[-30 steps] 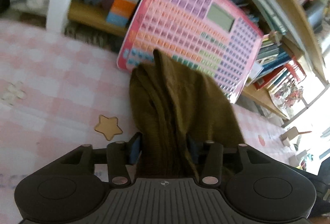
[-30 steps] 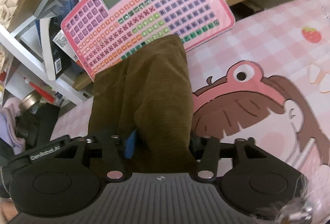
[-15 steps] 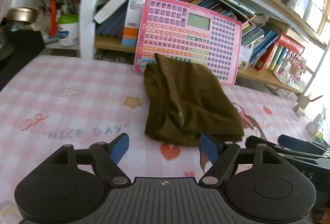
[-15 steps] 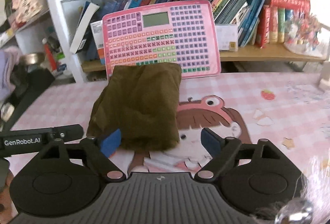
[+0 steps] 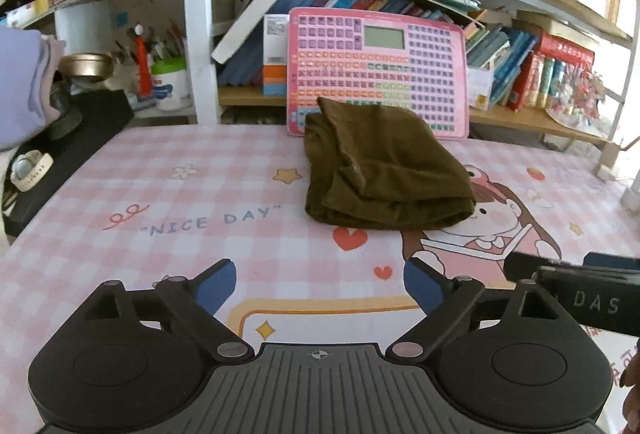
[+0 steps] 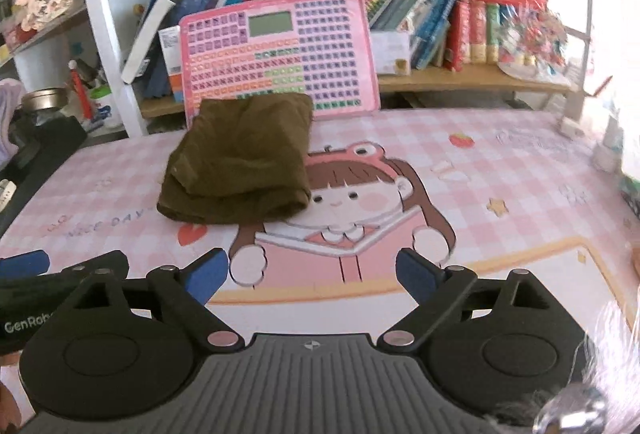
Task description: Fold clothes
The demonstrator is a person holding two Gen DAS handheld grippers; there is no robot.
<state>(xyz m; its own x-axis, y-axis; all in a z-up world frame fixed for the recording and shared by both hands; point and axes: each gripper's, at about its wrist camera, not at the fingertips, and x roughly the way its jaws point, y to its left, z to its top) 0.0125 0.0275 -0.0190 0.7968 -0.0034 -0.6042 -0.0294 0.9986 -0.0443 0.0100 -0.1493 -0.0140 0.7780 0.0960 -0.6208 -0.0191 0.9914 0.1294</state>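
An olive-brown garment (image 5: 380, 170) (image 6: 240, 162) lies folded into a compact bundle on the pink checked table mat (image 5: 160, 194), its far edge against a pink keyboard toy. My left gripper (image 5: 318, 286) is open and empty, held well back from the bundle near the table's front. My right gripper (image 6: 312, 274) is open too, nothing between its blue pads, also pulled back. Each gripper shows at the edge of the other's view: the right one (image 5: 576, 294) and the left one (image 6: 36, 274).
A pink keyboard toy (image 5: 376, 70) leans on the bookshelf (image 5: 520, 66) behind the garment. A black box (image 5: 60, 154) with a watch sits at the left edge, beside folded lilac clothes (image 5: 20, 90). Pen pots and books crowd the shelves.
Both grippers let go of the olive garment and drew back toward the table's front. The garment now lies folded on the mat, and both sets of jaws stand wide.
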